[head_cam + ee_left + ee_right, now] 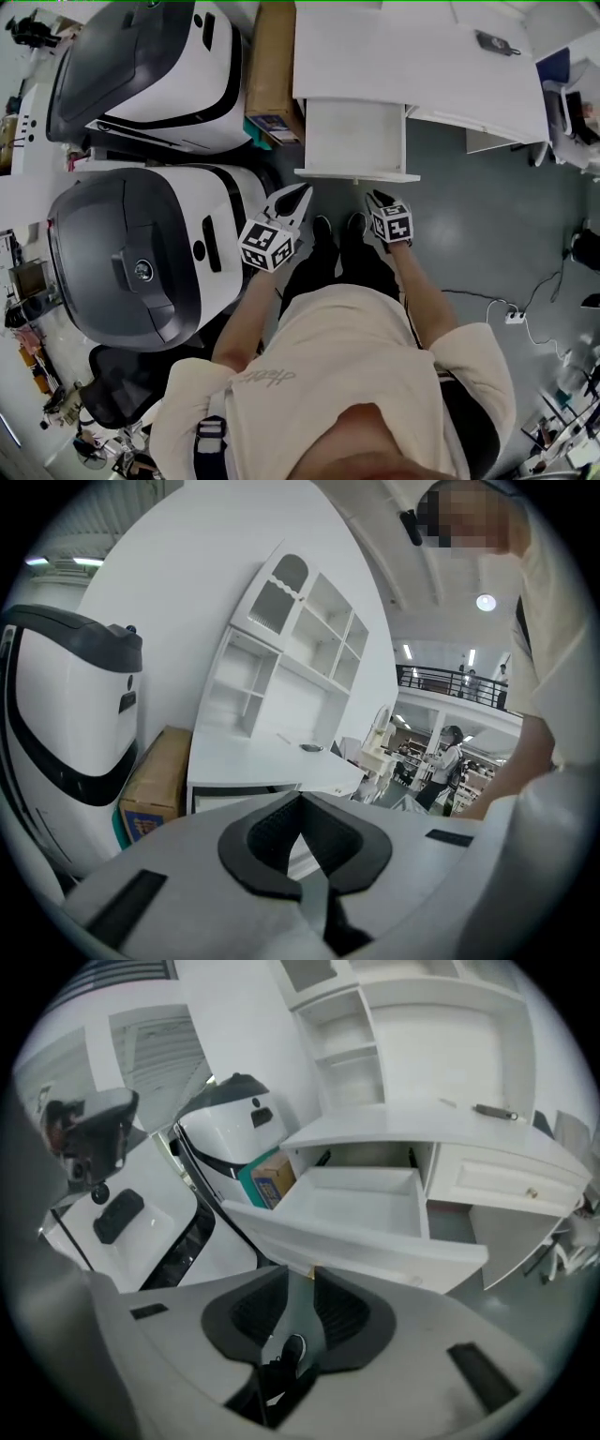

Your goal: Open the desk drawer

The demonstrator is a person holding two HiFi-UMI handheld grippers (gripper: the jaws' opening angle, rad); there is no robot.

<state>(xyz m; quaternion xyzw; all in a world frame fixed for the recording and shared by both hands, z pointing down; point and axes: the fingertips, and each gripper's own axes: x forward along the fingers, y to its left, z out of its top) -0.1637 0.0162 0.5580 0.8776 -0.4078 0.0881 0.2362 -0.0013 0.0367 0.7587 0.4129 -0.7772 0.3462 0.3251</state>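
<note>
White drawer (356,141) stands pulled out from the worktop (412,66). Just before its front, the left claw (302,192) is closed on nothing; the right claw (378,198) is barely parted, empty.

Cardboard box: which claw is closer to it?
Left. The left claw is by the open drawer's left corner, the side where the cardboard box stands; the right claw is farther over, before the drawer's right part.

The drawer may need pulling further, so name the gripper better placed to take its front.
Right, probably. The right gripper faces the front of the open white wooden desk drawer, jaws slightly apart; the left gripper sits off its left corner, jaws together.
</note>
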